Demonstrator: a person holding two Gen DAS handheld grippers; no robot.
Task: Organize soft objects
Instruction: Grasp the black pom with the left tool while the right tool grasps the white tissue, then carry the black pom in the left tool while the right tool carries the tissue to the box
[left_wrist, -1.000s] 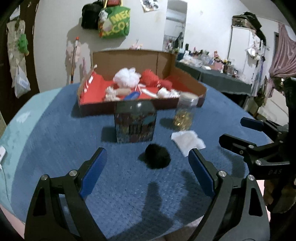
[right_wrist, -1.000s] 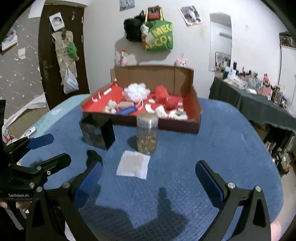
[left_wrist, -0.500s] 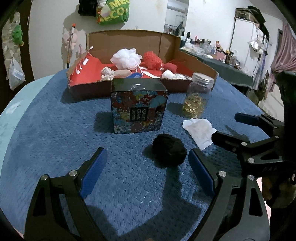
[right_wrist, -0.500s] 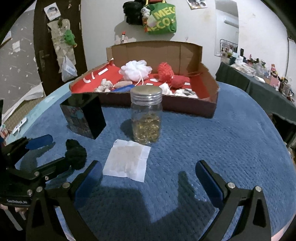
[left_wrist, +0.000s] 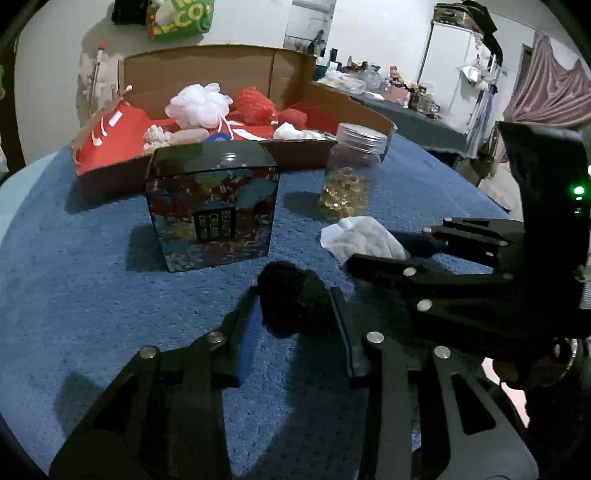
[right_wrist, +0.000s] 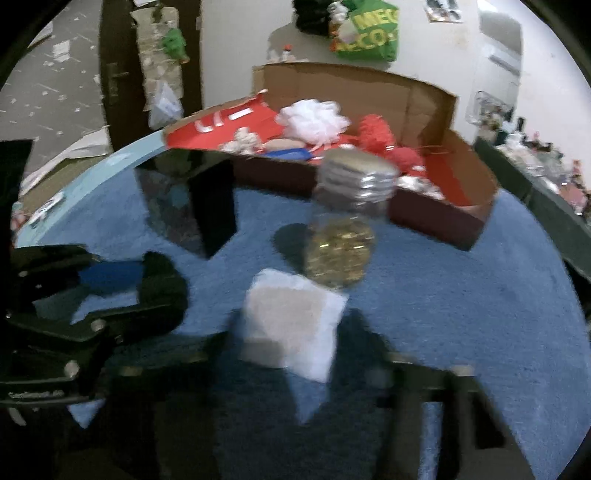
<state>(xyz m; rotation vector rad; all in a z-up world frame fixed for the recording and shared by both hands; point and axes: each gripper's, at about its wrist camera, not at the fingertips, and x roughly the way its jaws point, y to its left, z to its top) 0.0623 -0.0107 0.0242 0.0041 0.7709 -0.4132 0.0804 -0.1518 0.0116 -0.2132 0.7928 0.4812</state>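
Note:
A black fluffy pompom (left_wrist: 293, 301) lies on the blue tablecloth, and my left gripper (left_wrist: 295, 314) is shut on it. It shows dimly in the right wrist view (right_wrist: 162, 291). A white cloth pad (left_wrist: 364, 240) lies right of it, and my right gripper (right_wrist: 295, 354) has closed around the pad (right_wrist: 291, 325); the view is blurred. The right gripper also shows in the left wrist view (left_wrist: 402, 251). A cardboard box (left_wrist: 110, 162) with a red lining holds a white puff (left_wrist: 199, 105) and red yarn balls (left_wrist: 255, 105).
A dark patterned box (left_wrist: 212, 206) stands just beyond the pompom. A clear jar of golden beads (left_wrist: 349, 171) stands behind the white pad. The cardboard box sits at the far side of the round table (left_wrist: 74, 295). Cluttered shelves stand at the right.
Both grippers moved forward and down and closed: the left one onto the black pompom, the right one onto the white pad.

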